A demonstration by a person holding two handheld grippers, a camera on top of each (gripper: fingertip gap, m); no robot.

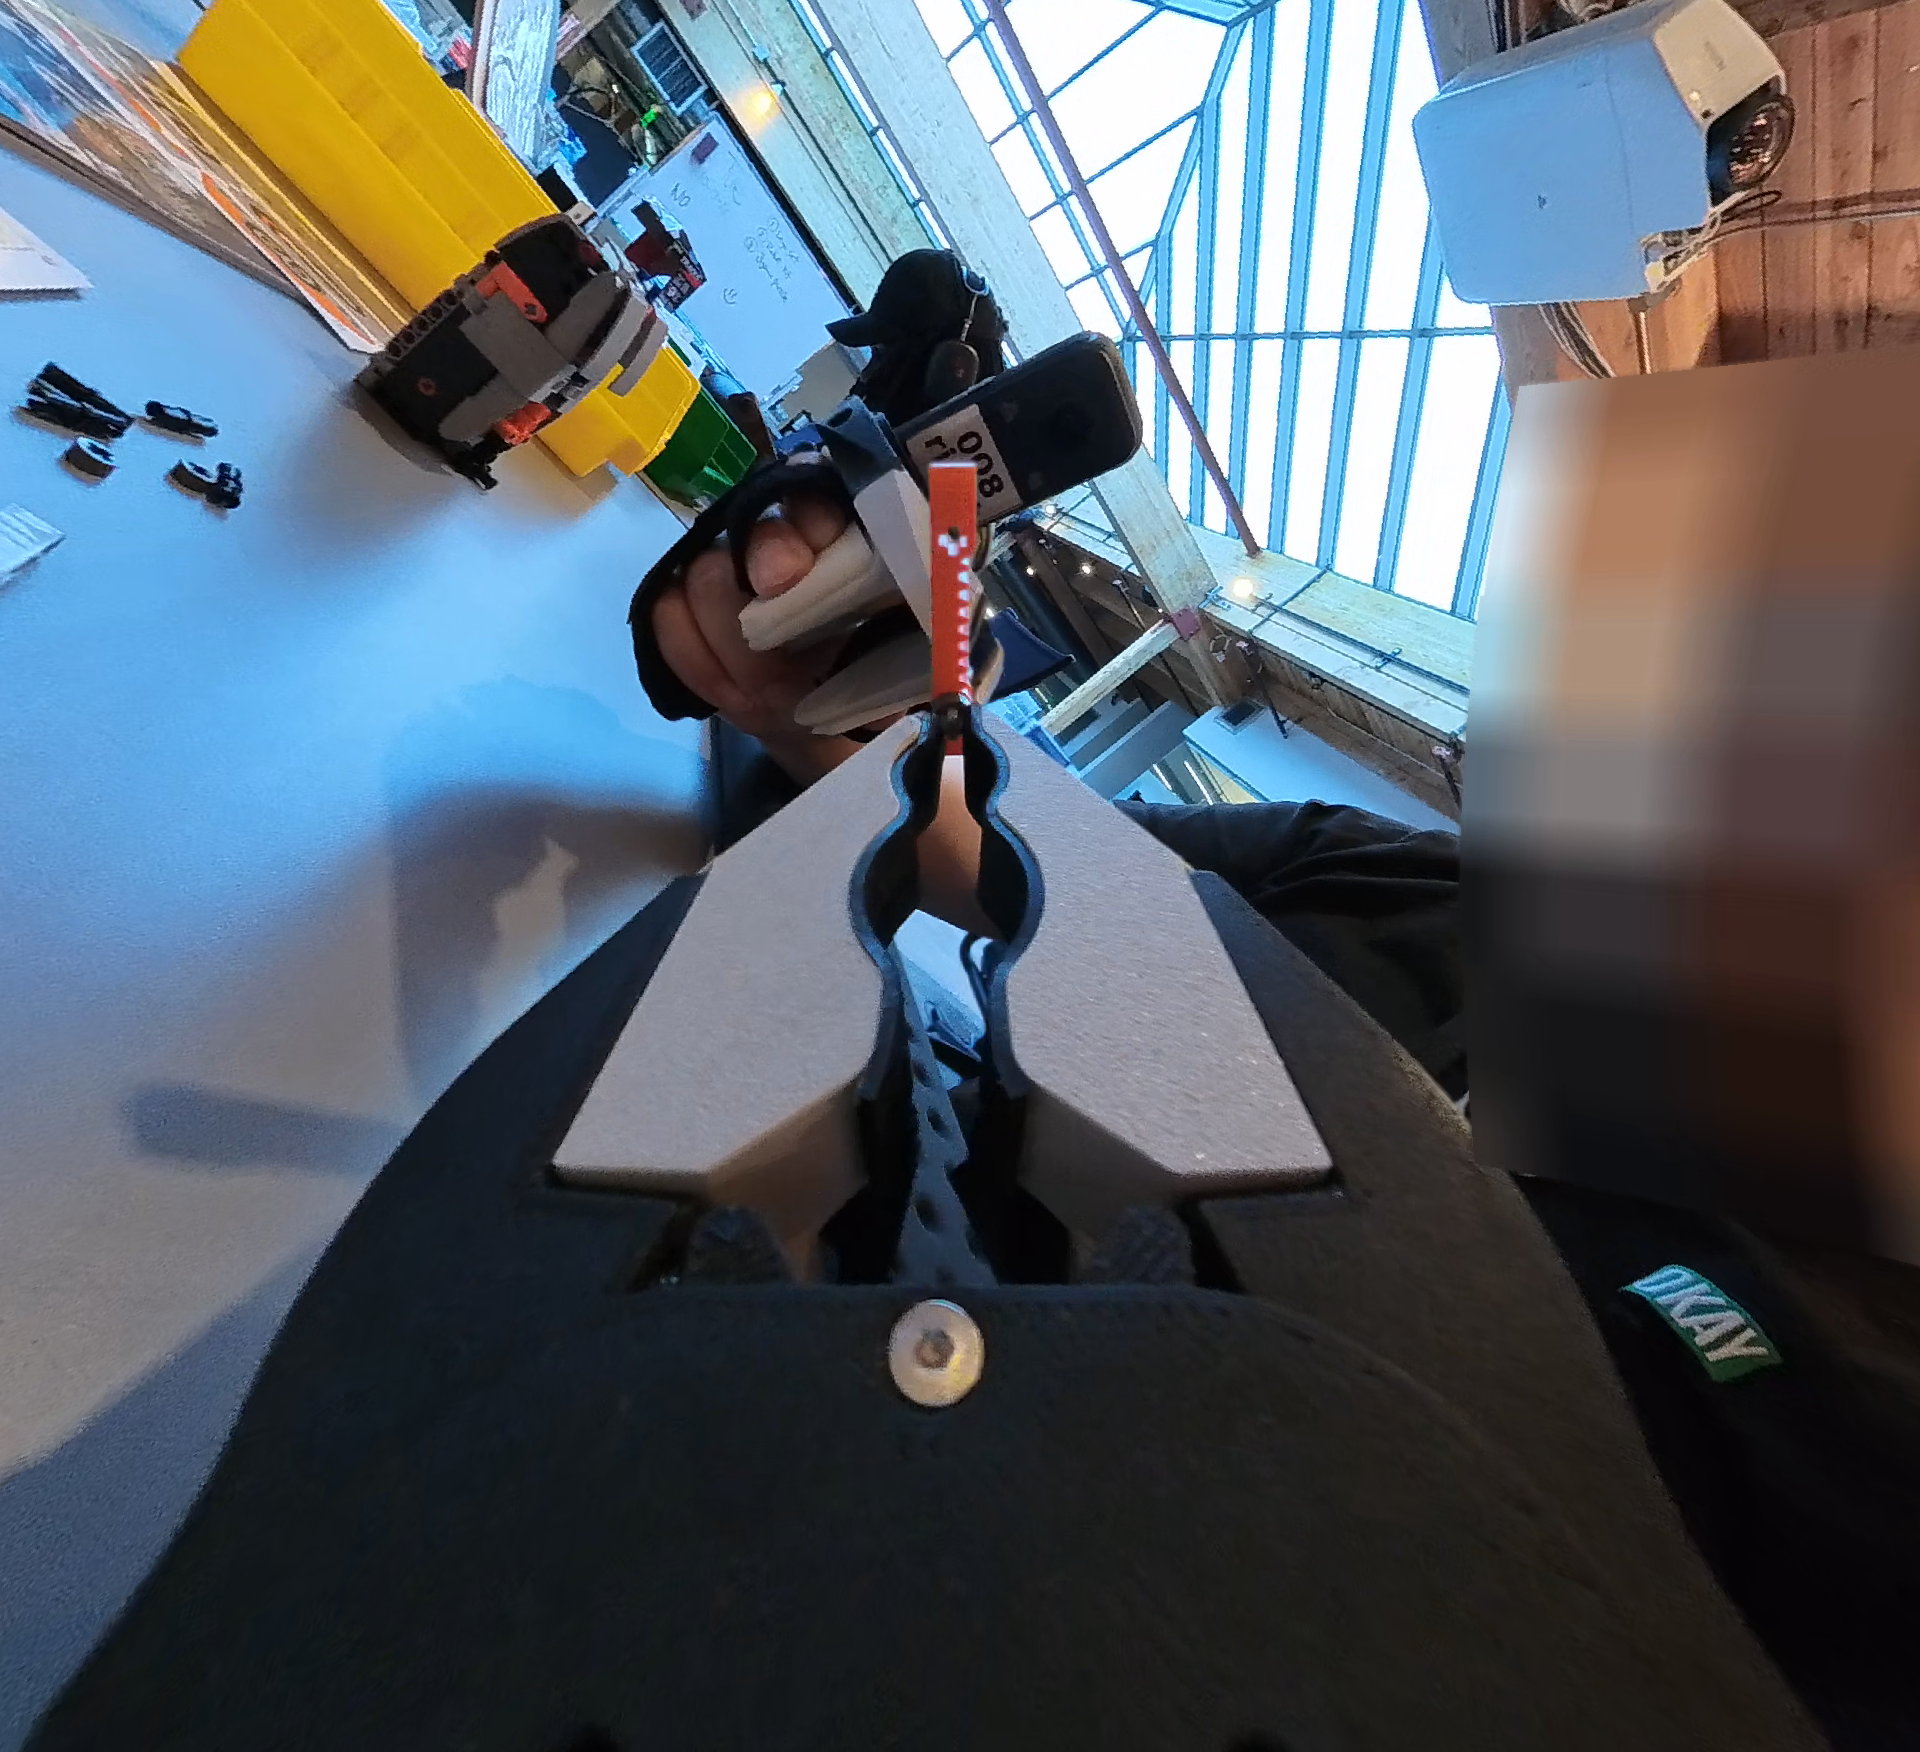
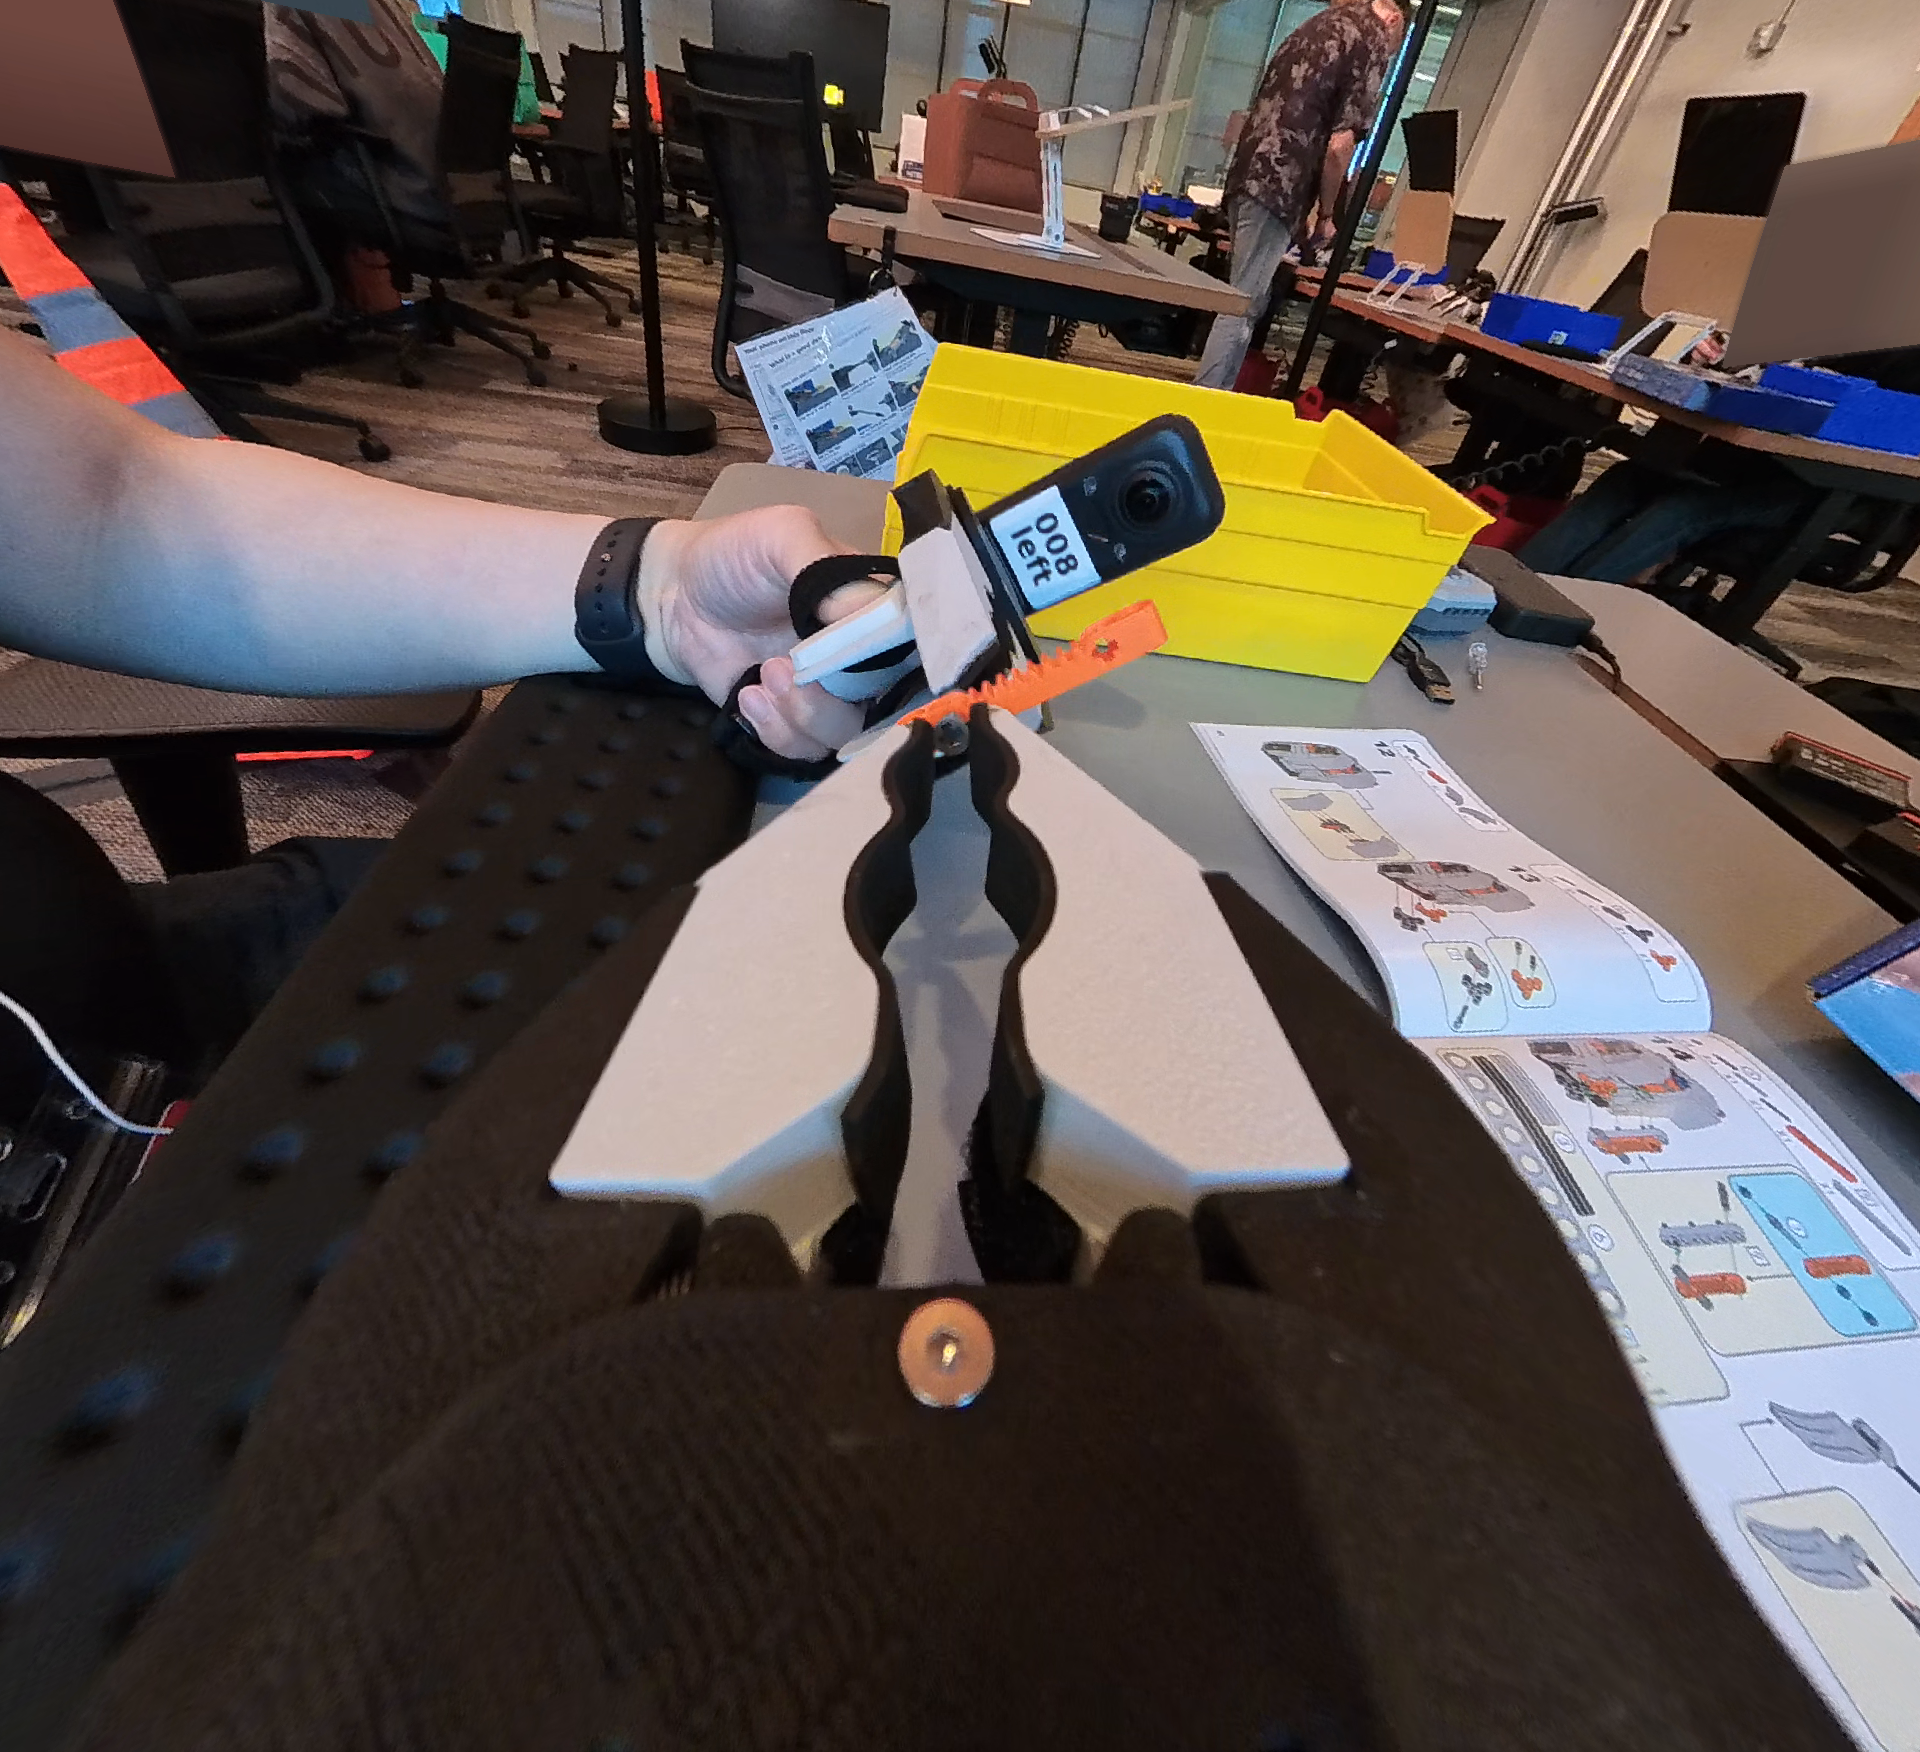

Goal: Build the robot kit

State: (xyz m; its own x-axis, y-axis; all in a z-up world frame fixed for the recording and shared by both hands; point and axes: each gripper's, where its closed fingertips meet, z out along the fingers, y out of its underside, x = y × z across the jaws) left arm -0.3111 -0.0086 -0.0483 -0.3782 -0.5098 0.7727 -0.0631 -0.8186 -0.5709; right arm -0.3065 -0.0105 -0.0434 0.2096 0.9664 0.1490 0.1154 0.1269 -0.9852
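Observation:
My left gripper is shut on the lower end of an orange toothed rack, which sticks straight out beyond its tips. In the right wrist view the rack slants up to the right, and the left gripper's white body is in a hand just behind it. My right gripper is closed on a small dark grey pin-like piece right at the rack's lower end. The two grippers meet tip to tip above the grey table. The right gripper and its hand show beyond the rack in the left wrist view.
A part-built grey, black and orange brick model stands by yellow bins, with a green bin behind. Several small black parts lie loose. An open instruction booklet lies right of a yellow bin. A black studded pad is at left.

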